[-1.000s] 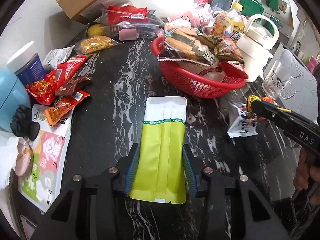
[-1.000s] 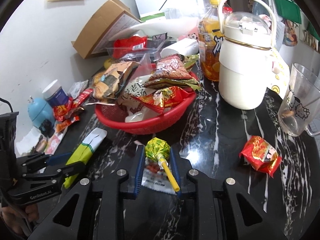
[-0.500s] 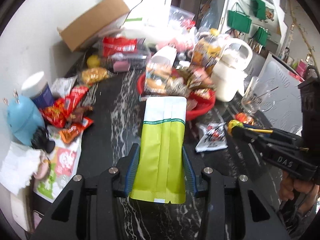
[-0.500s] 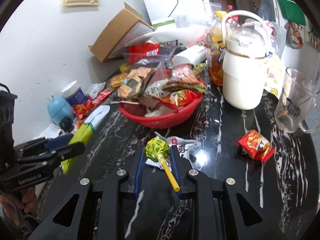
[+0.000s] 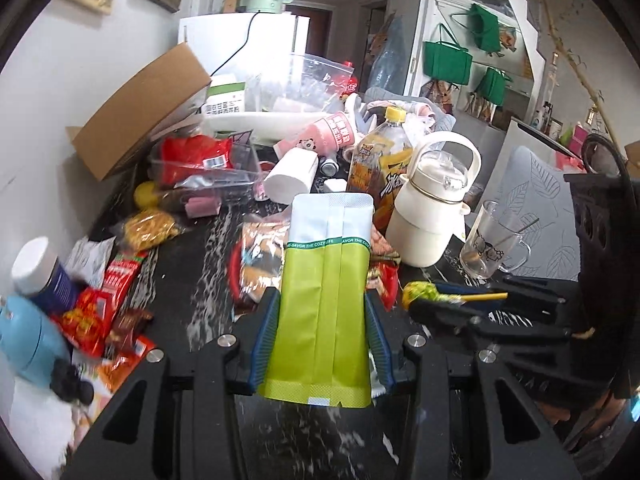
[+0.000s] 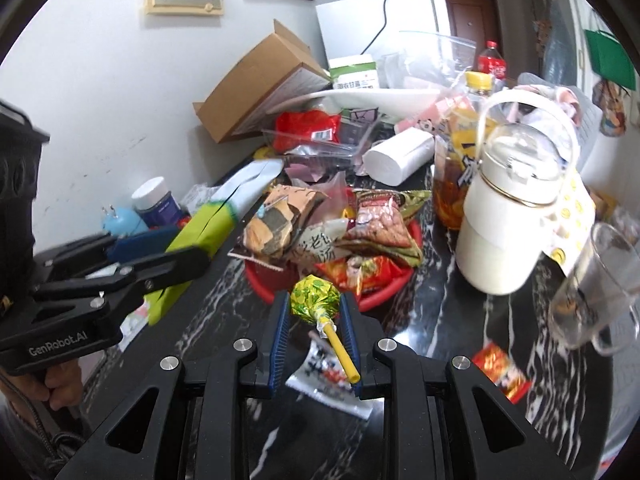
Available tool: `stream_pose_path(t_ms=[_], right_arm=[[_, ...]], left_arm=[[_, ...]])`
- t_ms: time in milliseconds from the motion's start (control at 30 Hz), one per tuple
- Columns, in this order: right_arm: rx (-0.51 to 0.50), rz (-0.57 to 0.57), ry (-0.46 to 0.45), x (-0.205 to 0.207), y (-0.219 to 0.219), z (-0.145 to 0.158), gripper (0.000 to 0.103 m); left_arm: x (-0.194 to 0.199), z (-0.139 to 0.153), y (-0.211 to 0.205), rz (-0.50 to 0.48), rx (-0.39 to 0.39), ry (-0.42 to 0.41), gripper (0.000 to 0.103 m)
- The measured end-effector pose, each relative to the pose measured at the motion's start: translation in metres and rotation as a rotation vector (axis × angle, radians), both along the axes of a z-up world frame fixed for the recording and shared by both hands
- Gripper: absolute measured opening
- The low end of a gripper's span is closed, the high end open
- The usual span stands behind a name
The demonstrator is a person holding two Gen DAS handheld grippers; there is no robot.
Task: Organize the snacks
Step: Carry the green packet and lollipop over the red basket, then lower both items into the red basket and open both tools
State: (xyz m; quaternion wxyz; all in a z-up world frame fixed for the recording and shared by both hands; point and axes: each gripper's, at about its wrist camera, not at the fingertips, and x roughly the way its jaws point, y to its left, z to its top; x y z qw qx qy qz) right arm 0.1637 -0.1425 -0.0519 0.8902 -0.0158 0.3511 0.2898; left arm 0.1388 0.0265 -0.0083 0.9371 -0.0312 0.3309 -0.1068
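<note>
My left gripper [image 5: 322, 300] is shut on a green and white snack pouch [image 5: 325, 280], held up above the table just in front of the red basket [image 5: 234, 268]. My right gripper [image 6: 314, 300] is shut on a green-wrapped lollipop [image 6: 314, 298] with a yellow stick, held near the front rim of the red basket [image 6: 384, 290], which is piled with snack packets. In the right wrist view the left gripper [image 6: 192, 248] and its pouch [image 6: 204, 228] are at the left. In the left wrist view the right gripper [image 5: 432, 300] with the lollipop [image 5: 424, 292] is at the right.
A white jug [image 6: 508, 216], an orange drink bottle [image 6: 456, 160] and a glass mug [image 6: 596, 288] stand right of the basket. Loose packets [image 5: 96, 312], a blue jar [image 5: 44, 276] and a cardboard box [image 5: 140, 112] lie at the left and back. A red candy packet [image 6: 500, 372] and a white packet [image 6: 324, 376] lie on the table.
Both grippers have risen from the table and moved toward the basket, each still holding its item. The pouch now covers part of the basket in the left wrist view.
</note>
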Motion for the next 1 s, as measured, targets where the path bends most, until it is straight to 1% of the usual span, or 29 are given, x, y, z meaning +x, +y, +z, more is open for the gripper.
stream_pose_path(t_ms=[167, 233, 433, 533, 633, 667, 700, 767, 900, 1000], right_arm=[[-0.022, 0.030, 0.017, 0.026, 0.011, -0.007, 0.025], [-0.027, 0.056, 0.025, 0.034, 0.017, -0.009, 0.025], [-0.083, 0.134, 0.047, 0.054, 0.039, -0.020, 0.026], [-0.113, 0.144, 0.052, 0.058, 0.046, -0.026, 0.026], [-0.116, 0.135, 0.058, 0.061, 0.044, -0.028, 0.032], [-0.113, 0.132, 0.061, 0.062, 0.043, -0.028, 0.037], [-0.110, 0.123, 0.063, 0.062, 0.040, -0.027, 0.042], [-0.106, 0.109, 0.057, 0.062, 0.036, -0.025, 0.046], [-0.098, 0.075, 0.047, 0.061, 0.025, -0.019, 0.049], [-0.088, 0.055, 0.043, 0.058, 0.017, -0.014, 0.049]], left_arm=[[0.032, 0.000, -0.002, -0.016, 0.011, 0.005, 0.041], [0.043, -0.001, 0.000, -0.019, 0.011, 0.011, 0.041], [0.069, -0.003, 0.003, -0.026, 0.031, 0.029, 0.042], [0.081, -0.009, 0.006, -0.036, 0.013, 0.056, 0.044], [0.088, -0.015, 0.007, -0.044, -0.007, 0.079, 0.046], [0.090, -0.016, 0.007, -0.047, -0.008, 0.081, 0.047], [0.091, -0.017, 0.006, -0.049, -0.006, 0.082, 0.047], [0.092, -0.018, 0.004, -0.043, 0.011, 0.087, 0.048], [0.096, -0.019, -0.001, -0.040, 0.047, 0.115, 0.048], [0.093, -0.018, -0.003, -0.032, 0.059, 0.112, 0.048]])
